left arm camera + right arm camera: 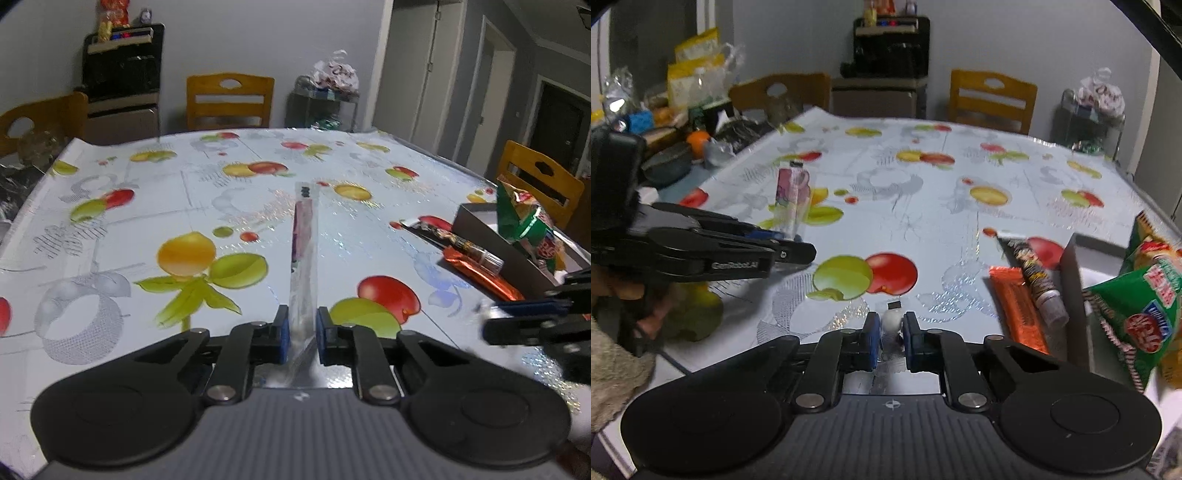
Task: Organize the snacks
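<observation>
Tablecloth (184, 206) beneath; snack packet (303, 254) points away.

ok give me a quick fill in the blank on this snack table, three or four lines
1. The left gripper is shut on a long ____ packet.
2. The orange snack bar lies on the table beside a ____ box.
3. The green chip bag sits in the ____.
4. The tablecloth is printed with ____.

Missing: clear; grey; box; fruit

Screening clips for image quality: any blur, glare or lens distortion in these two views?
Left wrist: the right gripper at the edge smears with motion blur; the glossy fruit-print tablecloth glints. Right wrist: fisheye bends the table edges; the green snack bag is soft, background dim.
</observation>
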The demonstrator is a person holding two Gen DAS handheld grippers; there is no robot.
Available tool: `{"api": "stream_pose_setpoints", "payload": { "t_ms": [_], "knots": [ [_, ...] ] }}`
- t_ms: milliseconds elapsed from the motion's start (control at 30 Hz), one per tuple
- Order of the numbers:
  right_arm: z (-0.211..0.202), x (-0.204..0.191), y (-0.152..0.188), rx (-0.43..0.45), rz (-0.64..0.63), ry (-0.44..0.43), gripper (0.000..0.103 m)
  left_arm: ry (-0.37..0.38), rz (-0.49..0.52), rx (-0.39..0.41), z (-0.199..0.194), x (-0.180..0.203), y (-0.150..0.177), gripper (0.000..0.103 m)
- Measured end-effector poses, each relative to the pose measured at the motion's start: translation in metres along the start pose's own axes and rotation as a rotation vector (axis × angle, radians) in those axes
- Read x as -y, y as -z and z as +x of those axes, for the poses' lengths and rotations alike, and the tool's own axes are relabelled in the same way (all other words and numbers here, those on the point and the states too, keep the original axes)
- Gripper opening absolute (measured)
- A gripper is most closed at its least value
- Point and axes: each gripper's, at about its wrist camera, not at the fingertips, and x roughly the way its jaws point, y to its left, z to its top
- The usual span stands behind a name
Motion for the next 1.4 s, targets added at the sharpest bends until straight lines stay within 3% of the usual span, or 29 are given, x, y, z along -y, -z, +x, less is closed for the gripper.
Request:
{"api": "stream_pose_setpoints", "payload": {
  "t_ms": [367,733,1400],
  "knots": [
    [-0.029,0.009,0.011,0.051,-0.020,-0.061,0.016,-0.049,0.012,0.022,-0.036,0.028,-0.001,0.011],
    [-0.047,0.031,0.012,0.123,-0.005,-0.096,0.016,-0.059,0.100,0.046,-0.061,0.076,-0.012,0.011],
    [-0.091,0.116,0.027,0.221,0.106,-0.011,0.016,0.073,0.272,0.058,-0.033,0.189,-0.054,0.011]
  ]
}}
